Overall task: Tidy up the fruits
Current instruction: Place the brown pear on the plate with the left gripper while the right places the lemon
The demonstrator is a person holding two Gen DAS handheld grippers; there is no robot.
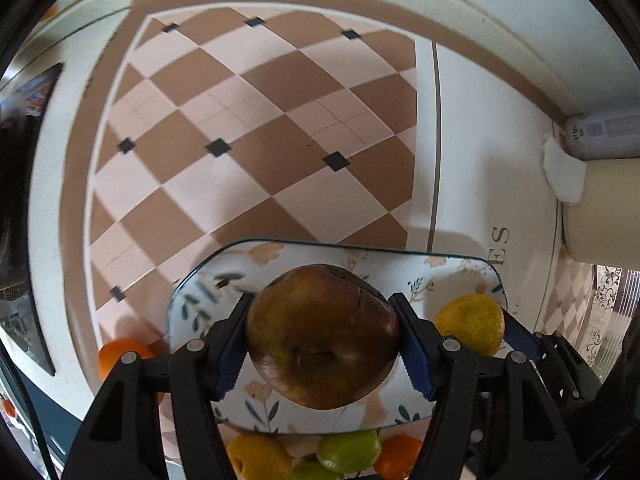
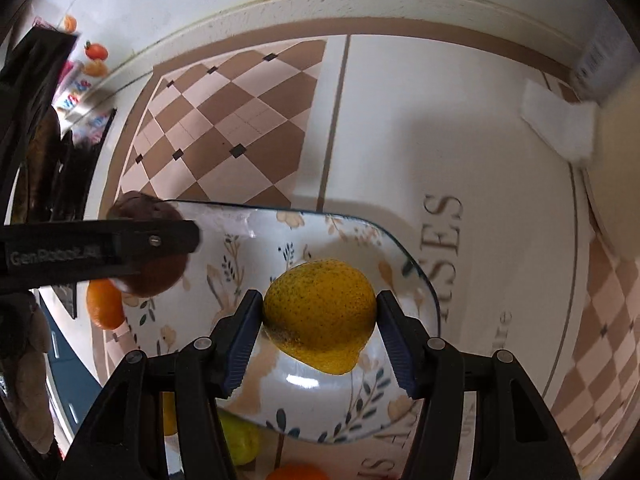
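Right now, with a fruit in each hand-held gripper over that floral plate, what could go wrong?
1. The dark red apple is round and pinched only at its sides by the left hand-held gripper, so it might slip and drop onto the plate.
2. The right hand-held gripper with the yellow citrus hangs close beside the left one, so they could bump.
3. Loose fruit like the green apple by the plate's near edge could get knocked.

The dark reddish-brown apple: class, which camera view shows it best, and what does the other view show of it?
The left wrist view: the apple sits whole and central between the left gripper pads, above the floral plate. The right wrist view catches it at the left edge, largely hidden behind that gripper's black finger.
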